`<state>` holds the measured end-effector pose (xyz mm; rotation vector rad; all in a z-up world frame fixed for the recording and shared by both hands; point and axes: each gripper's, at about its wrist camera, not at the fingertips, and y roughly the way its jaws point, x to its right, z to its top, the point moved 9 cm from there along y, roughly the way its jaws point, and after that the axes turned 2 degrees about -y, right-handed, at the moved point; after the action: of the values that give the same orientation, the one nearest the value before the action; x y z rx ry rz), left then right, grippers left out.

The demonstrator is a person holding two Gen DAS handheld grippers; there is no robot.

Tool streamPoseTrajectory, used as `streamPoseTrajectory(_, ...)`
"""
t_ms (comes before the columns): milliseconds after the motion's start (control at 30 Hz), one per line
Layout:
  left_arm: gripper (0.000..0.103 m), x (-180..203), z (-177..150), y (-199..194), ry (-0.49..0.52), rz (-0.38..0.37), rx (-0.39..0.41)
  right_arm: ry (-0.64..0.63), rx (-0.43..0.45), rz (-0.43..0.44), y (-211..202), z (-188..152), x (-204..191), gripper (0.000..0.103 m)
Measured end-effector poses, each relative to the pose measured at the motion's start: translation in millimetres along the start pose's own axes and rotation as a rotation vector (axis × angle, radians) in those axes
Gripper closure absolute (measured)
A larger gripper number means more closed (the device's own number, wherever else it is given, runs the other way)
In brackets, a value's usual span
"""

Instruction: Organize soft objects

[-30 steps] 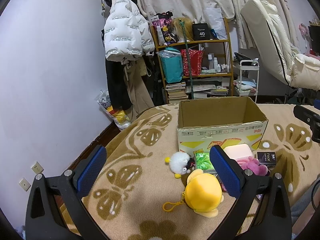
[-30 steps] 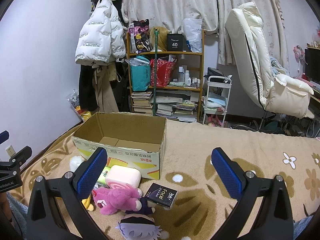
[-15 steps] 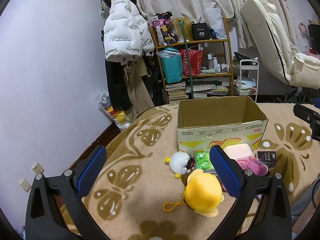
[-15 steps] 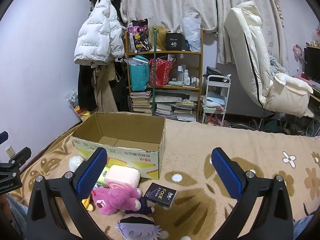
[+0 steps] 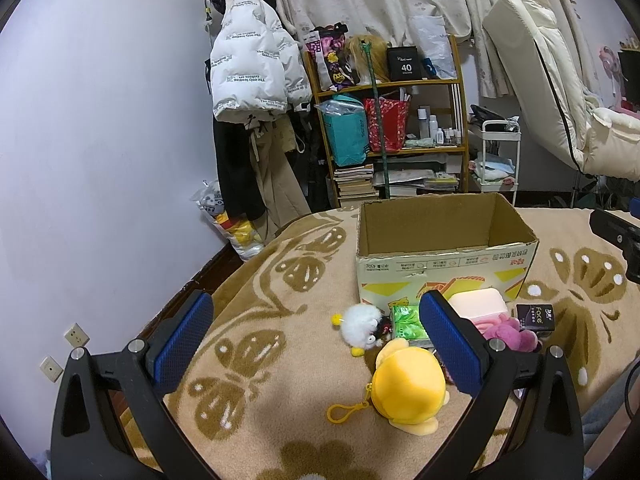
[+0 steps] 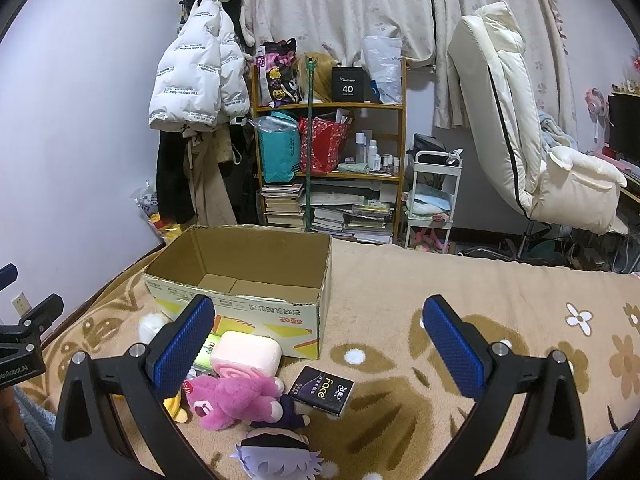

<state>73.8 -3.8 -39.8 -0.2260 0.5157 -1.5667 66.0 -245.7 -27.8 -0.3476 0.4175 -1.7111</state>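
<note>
— How were the grippers held?
— The left gripper (image 5: 316,344) and the right gripper (image 6: 318,344) were spread wide, nothing grasped.
— And the toys?
— The yellow plush (image 5: 408,390) and pink plush (image 6: 232,398) were left on the blanket (image 6: 440,288), just before the cardboard box (image 6: 256,312).

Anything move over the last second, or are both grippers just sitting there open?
Nothing visibly changed. The left gripper and right gripper stay open and empty above the blanket, the cardboard box stays empty, and the yellow plush and pink plush lie untouched.
</note>
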Motion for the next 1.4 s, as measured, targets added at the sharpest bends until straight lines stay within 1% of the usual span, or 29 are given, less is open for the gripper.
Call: streamPoseTrajectory(1400,0.001,-3.1,-0.3,1.3,0.003,0.002,-0.009,0.002,0.0,0.0,0.2,-0.5,-1.2,0.0)
